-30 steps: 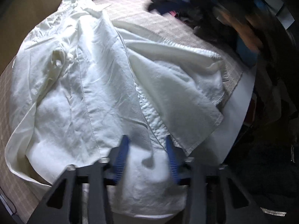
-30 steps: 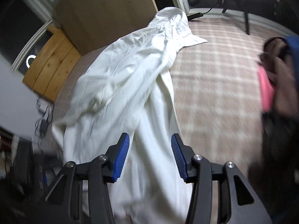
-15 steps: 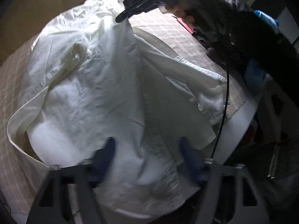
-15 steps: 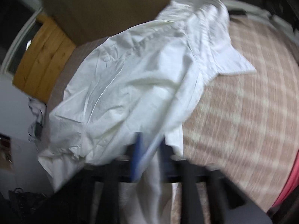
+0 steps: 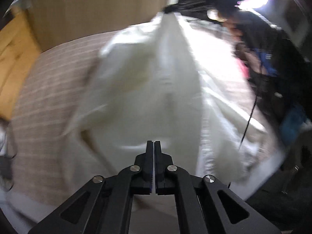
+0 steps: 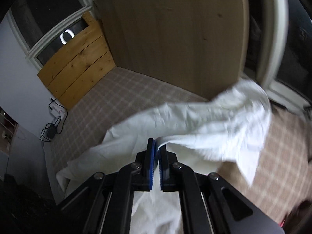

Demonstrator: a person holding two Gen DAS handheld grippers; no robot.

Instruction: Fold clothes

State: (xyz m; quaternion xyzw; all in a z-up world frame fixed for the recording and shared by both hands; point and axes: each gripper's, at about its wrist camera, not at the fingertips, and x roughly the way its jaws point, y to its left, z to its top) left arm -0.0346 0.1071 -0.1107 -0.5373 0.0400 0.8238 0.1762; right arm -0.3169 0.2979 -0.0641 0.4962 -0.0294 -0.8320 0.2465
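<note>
A white shirt (image 5: 148, 81) lies blurred across the checked bedcover (image 5: 44, 81), pulled into a long ridge running away from me. My left gripper (image 5: 154, 143) is shut on its near edge, a thin white strip showing between the pads. At the ridge's far end a dark blurred shape, my right gripper (image 5: 175, 9), holds the shirt up. In the right wrist view my right gripper (image 6: 156, 142) is shut on a fold of the shirt (image 6: 204, 122), which drapes to the right and down under the fingers.
A pile of dark, blue and pink clothes (image 5: 273, 68) and a person's sleeve sit on the bed's right side. A tall wooden headboard (image 6: 175, 29) and pine boards (image 6: 78, 64) stand behind. A charger and cable (image 6: 51, 130) lie at the left bed edge.
Both grippers went from open to shut on the shirt. The right one has lifted its part off the bed, stretching the shirt between the two.
</note>
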